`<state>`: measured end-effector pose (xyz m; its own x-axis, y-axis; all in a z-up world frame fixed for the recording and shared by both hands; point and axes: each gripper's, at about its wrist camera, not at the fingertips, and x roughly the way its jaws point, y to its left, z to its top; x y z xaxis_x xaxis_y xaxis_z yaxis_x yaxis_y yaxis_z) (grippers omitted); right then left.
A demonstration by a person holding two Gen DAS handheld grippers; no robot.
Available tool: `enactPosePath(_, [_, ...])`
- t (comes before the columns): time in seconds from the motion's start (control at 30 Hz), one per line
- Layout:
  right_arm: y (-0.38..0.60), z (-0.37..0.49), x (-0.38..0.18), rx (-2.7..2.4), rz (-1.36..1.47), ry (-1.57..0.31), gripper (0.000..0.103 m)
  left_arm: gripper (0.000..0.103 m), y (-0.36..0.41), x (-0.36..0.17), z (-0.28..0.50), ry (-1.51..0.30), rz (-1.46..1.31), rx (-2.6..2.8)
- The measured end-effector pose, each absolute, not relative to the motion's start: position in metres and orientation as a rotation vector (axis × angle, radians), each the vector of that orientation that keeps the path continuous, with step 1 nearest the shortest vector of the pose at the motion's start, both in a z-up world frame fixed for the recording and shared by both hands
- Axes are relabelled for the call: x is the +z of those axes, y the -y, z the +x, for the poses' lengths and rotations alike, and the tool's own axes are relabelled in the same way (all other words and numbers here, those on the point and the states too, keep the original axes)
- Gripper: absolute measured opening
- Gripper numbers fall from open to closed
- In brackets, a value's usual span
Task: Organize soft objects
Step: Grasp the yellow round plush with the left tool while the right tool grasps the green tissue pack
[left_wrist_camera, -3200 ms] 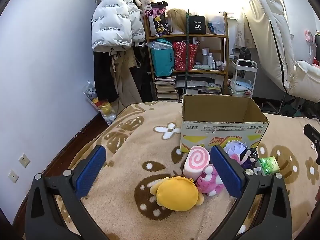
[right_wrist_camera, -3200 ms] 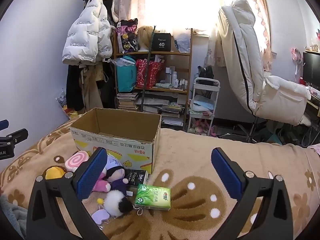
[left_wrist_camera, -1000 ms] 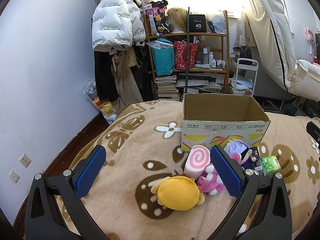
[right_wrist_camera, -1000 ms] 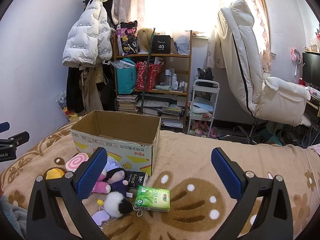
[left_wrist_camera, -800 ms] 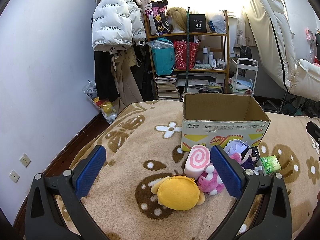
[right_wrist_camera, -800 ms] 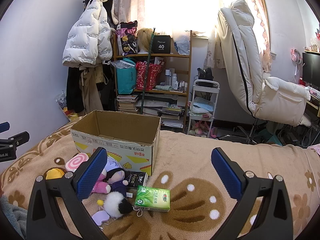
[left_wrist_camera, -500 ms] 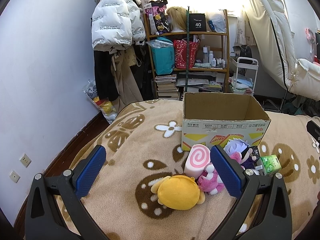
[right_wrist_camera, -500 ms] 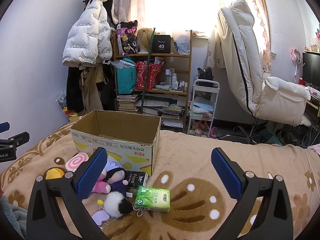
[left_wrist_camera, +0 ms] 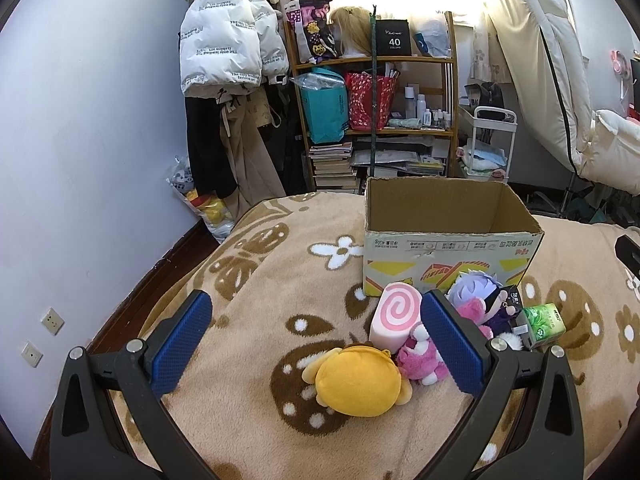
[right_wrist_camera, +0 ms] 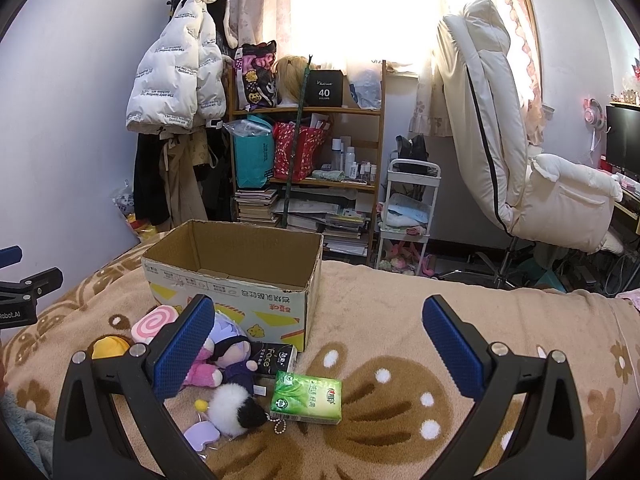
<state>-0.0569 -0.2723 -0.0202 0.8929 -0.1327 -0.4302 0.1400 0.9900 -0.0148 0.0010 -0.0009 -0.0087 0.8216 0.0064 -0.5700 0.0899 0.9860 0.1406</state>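
Note:
An open cardboard box (left_wrist_camera: 452, 248) (right_wrist_camera: 224, 280) stands on the flowered beige blanket (left_wrist_camera: 256, 280). In front of it lie a yellow plush (left_wrist_camera: 358, 382) (right_wrist_camera: 110, 346), a pink swirl-roll plush (left_wrist_camera: 396, 314) (right_wrist_camera: 154, 320), a pink plush (left_wrist_camera: 420, 356), a purple-haired doll (left_wrist_camera: 474, 286) (right_wrist_camera: 234, 346), a white-and-black pompom (right_wrist_camera: 236, 404), a green tissue pack (left_wrist_camera: 544, 322) (right_wrist_camera: 308, 396) and a black tissue pack (right_wrist_camera: 276, 358). My left gripper (left_wrist_camera: 316, 342) hovers open just above and before the yellow plush. My right gripper (right_wrist_camera: 318, 348) hangs open to the right of the pile, holding nothing.
Beyond the bed stand a cluttered wooden shelf (left_wrist_camera: 376, 92), hanging coats (left_wrist_camera: 228, 36), a white trolley (right_wrist_camera: 408, 216) and a cream office chair (right_wrist_camera: 520, 152). The blanket's left edge drops to the floor by the wall (left_wrist_camera: 80, 160).
Hardly anything differs; both views shift only slightly, and the toys and box lie where they were.

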Motion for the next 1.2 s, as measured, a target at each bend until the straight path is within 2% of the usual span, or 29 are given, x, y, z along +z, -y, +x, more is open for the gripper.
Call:
enactPosePath(0.4, [0.275, -0.029, -0.037, -0.121, 0.031, -0.549, 0.103, 0.102, 0.003, -0.035, 0.041, -0.817, 0.145, -0.052])
enactPosePath(0.8, [0.279, 0.017, -0.096, -0.101, 0.065, -0.842, 0.103, 0.102, 0.005, -0.089, 0.085, -1.083, 0.112, -0.047])
enactPosePath(1.2, [0.288, 0.038, -0.137, -0.098, 0.102, -0.973, 0.103, 0.102, 0.027, -0.132, 0.096, -1.233, 0.201, -0.084])
